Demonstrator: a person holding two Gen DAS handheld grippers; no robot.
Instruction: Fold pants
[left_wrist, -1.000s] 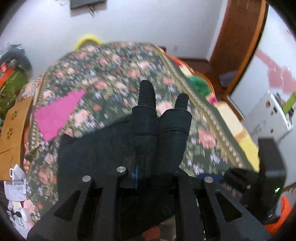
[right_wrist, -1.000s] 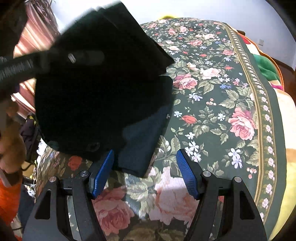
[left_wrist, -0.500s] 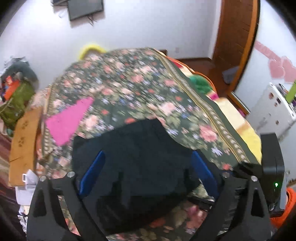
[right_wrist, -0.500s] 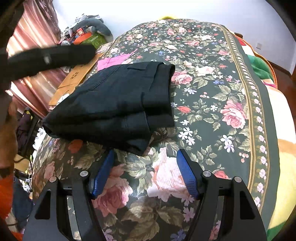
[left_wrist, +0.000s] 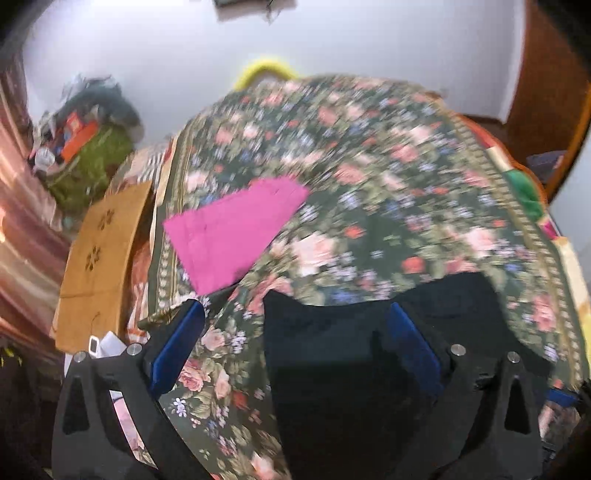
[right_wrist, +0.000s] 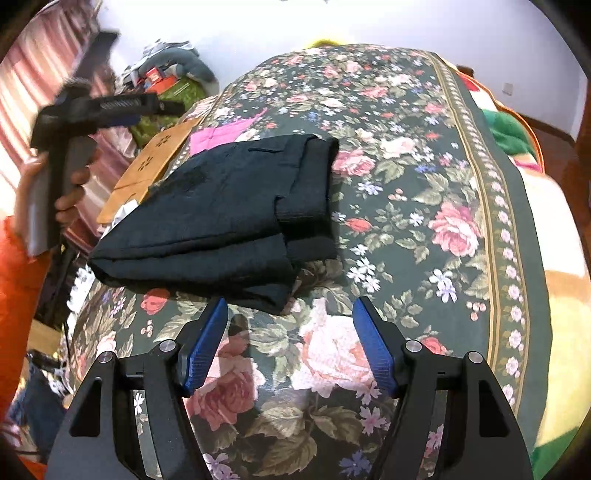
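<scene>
The black pants (right_wrist: 221, 218) lie folded in a flat stack on the floral bedspread (right_wrist: 424, 206). My right gripper (right_wrist: 290, 347) is open and empty, low over the bedspread just in front of the stack's near corner. My left gripper (left_wrist: 295, 343) is open and empty, held above the stack's left part; the pants (left_wrist: 351, 350) fill the lower middle of the blurred left wrist view. The left gripper also shows in the right wrist view (right_wrist: 107, 107), raised at the far left in a hand.
A pink cloth (left_wrist: 236, 229) lies on the bedspread beyond the pants, also seen in the right wrist view (right_wrist: 221, 133). A brown cardboard sheet (left_wrist: 99, 258) and a clutter pile (left_wrist: 85, 147) lie past the bed's left edge. A white wall is behind.
My left gripper let go of the pants, opened, and lifted away to the left. The pants dropped into a folded stack on the bed. My right gripper stayed open and barely moved.
</scene>
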